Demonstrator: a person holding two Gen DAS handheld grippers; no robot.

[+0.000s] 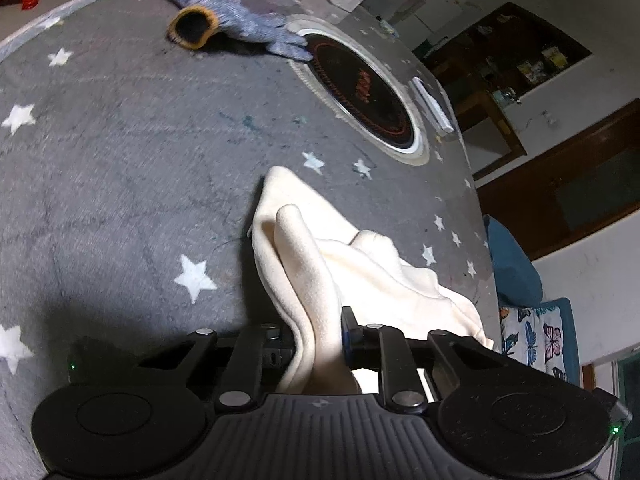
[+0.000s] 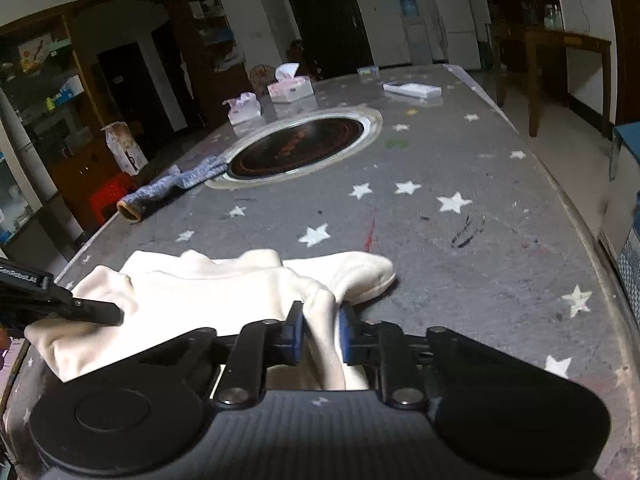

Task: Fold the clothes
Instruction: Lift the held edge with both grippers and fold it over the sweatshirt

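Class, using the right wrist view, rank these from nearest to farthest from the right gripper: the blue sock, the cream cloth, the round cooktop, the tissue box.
1. Cream cloth: pinched in the right gripper.
2. Blue sock: left, mid-table.
3. Round cooktop: centre, just beyond the sock's toe.
4. Tissue box: far end, behind the cooktop.

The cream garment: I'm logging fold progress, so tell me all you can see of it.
The cream garment looks like soft fleece, plain and unpatterned, crumpled in loose folds near the edge of the grey star-print tablecloth. One rounded end lies flat toward the table's middle. The left gripper and right gripper each pinch a bunched fold.
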